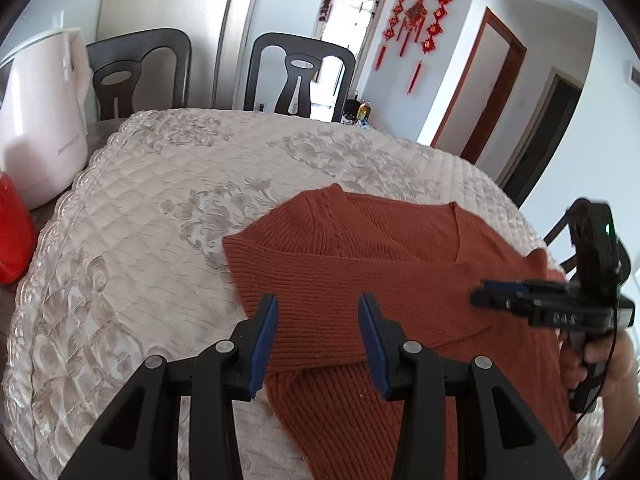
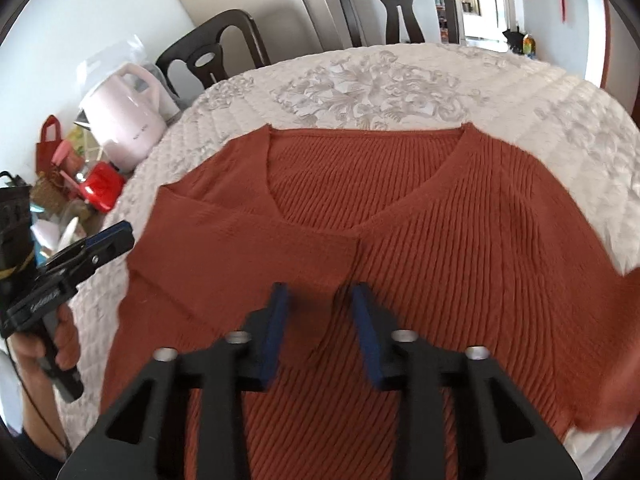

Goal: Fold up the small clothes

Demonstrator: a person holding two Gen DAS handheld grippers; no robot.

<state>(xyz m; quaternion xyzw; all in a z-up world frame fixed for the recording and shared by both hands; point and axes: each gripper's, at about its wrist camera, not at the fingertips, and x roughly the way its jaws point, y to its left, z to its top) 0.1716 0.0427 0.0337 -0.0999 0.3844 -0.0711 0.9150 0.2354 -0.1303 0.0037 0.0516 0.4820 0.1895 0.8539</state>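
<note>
Currently, the left tool [image 1: 318,300] and the right tool [image 2: 320,288] are held part-open above the sweater [image 2: 460,220] (rust, ribbed). Nothing is gripped.

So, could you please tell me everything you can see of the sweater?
The sweater is rust-orange ribbed knit with a V-neck, lying flat, neck away from the person, on the quilted white cloth. One sleeve is folded across the chest, its cuff near the middle; the other side is still spread out. The left gripper hovers open over the folded edge; nothing grips the knit.
</note>
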